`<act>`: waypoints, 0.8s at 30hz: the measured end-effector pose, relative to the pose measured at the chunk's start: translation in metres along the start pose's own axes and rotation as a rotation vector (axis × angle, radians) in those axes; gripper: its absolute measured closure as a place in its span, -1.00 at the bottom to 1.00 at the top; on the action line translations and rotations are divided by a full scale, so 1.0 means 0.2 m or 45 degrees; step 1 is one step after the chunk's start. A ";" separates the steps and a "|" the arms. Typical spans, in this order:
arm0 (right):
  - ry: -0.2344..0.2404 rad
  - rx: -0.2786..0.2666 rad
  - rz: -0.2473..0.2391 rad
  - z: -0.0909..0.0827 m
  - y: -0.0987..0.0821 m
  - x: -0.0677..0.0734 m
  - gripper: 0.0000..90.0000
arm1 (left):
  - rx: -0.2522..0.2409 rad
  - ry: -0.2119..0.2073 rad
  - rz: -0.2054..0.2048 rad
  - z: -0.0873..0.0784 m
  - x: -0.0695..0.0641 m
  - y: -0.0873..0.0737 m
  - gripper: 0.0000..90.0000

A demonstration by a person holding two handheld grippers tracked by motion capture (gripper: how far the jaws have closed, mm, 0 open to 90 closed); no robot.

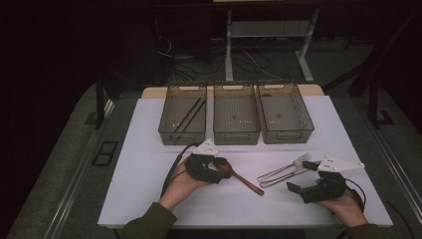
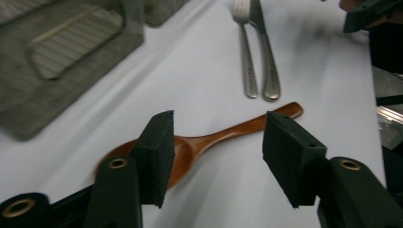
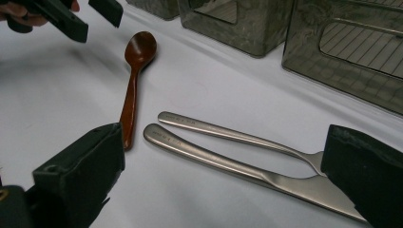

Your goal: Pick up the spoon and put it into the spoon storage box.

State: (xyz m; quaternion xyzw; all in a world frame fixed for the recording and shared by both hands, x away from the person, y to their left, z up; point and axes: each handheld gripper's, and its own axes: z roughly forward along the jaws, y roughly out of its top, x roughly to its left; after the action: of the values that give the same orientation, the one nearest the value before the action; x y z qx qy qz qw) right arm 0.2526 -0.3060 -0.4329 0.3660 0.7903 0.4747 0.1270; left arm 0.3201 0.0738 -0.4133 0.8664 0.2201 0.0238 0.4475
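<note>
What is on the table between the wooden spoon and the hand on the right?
A metal fork and knife lie side by side between the wooden spoon and the right gripper. The high view shows this.

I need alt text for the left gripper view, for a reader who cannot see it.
The left gripper, jaws open, hangs over a wooden spoon lying on the white table. Beyond it a fork and knife lie side by side, near mesh bins.
</note>
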 end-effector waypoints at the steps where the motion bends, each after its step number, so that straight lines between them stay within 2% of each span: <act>1: 0.000 0.000 0.000 0.00 0.00 0.00 -0.99 | -0.003 0.004 -0.009 0.00 0.02 0.00 -0.11; 7: -0.004 0.003 -0.007 0.01 0.00 0.00 -0.99 | 0.021 0.055 -0.017 0.00 0.12 0.02 -0.24; 12: -0.008 0.003 -0.003 0.01 0.00 0.00 -0.99 | 0.054 0.067 -0.025 0.04 0.19 0.03 -0.32; 17: -0.008 0.004 -0.001 0.01 0.00 -0.01 -0.99 | 0.078 0.097 -0.033 0.08 0.22 0.03 -0.33; 20: -0.004 0.004 -0.006 0.00 0.00 -0.01 -0.99 | 0.115 0.109 -0.026 0.09 0.23 0.02 -0.33; 24: -0.003 0.004 -0.007 0.00 0.00 0.00 -0.99 | 0.147 0.108 -0.030 0.10 0.23 0.00 -0.33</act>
State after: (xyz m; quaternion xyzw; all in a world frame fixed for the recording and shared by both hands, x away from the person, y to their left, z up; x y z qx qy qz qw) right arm 0.2535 -0.3062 -0.4340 0.3646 0.7919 0.4726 0.1286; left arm 0.3671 0.0766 -0.4327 0.8864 0.2500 0.0424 0.3873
